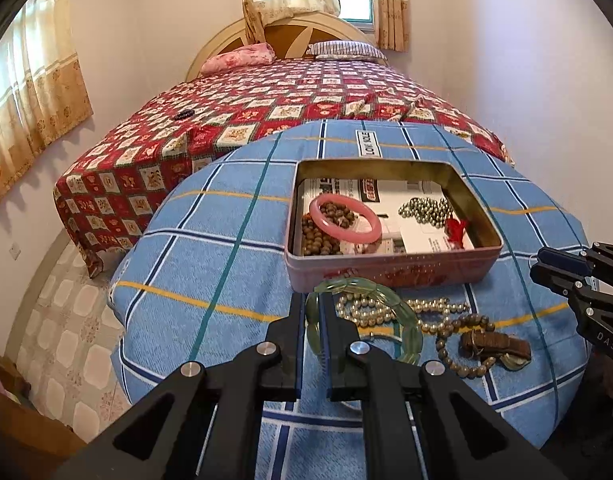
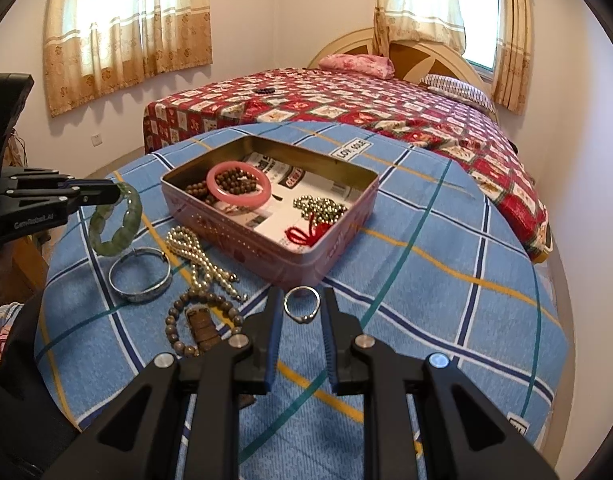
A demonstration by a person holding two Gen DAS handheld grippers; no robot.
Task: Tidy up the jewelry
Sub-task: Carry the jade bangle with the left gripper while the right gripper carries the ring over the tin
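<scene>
A round bench [image 2: 446, 248] draped in a blue checked cloth stands before a bed [image 2: 346, 96] with a red patterned cover. On the bench sits an open pink tin [image 2: 306, 258], lined with newspaper and already holding a pink bangle [image 2: 238, 184], brown beads and metallic beads.

The left gripper [image 2: 118, 194] has its jaws clamped on the rim of a green bangle [image 2: 116, 222], held lifted just left of the tin; the tin lies ahead and to its right.

The right gripper [image 2: 301, 304] has its jaws closed on a small silver ring [image 2: 301, 305], poised just short of the tin's near corner, so this hand looks nearer to dropping its piece in.

Loose on the cloth remain a silver bangle [image 2: 140, 276], a pearl strand [image 2: 198, 260] and a brown bead bracelet [image 2: 202, 324]. The bracelet's dark centre piece is hard to make out.
</scene>
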